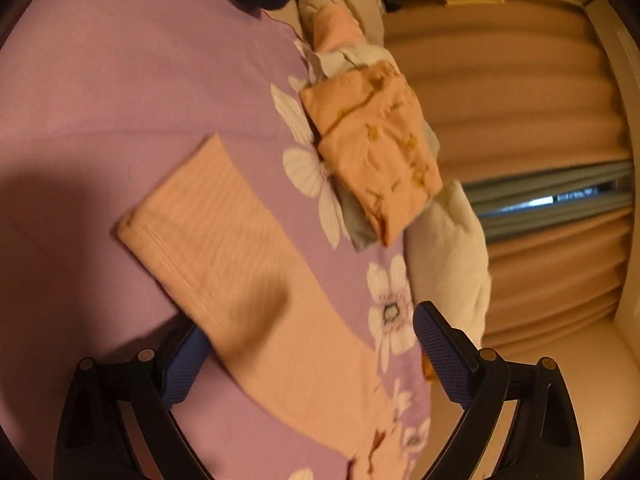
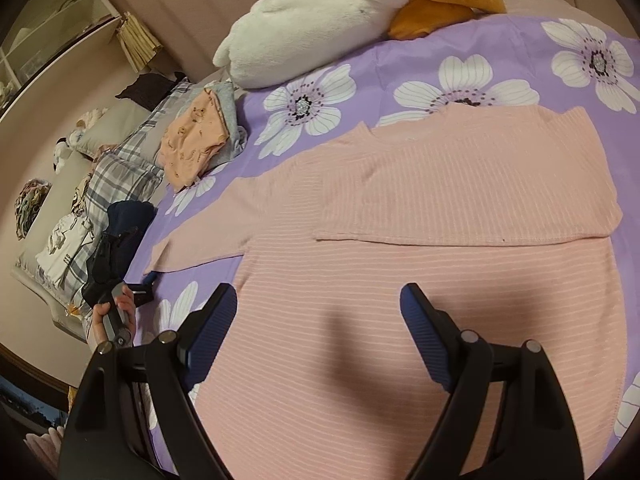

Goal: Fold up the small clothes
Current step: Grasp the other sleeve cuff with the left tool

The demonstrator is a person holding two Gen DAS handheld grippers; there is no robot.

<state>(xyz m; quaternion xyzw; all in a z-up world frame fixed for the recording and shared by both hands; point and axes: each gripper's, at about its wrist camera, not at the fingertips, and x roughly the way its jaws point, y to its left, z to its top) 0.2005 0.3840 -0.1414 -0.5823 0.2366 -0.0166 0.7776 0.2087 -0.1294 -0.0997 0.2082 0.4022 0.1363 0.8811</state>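
Pink top (image 2: 420,280): lies flat on purple flower bedsheet (image 2: 500,44), one sleeve (image 2: 472,184) folded over chest, other sleeve (image 1: 208,236) stretched out.
Right tongs (image 2: 318,332): wide, nothing betw. fingers, above top's lower part.
Left tongs (image 1: 308,356): wide, empty, at stretched sleeve.
Folded pile (image 2: 192,140): beyond top, nr white plush (image 2: 312,20).

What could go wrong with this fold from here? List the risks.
1. The pink ribbed top has one sleeve folded across the chest; lifting the hem could slide it off.
2. The left sleeve lies out flat between the open left tool; gripping one layer may bunch it.
3. The folded stack sits close and could be knocked.
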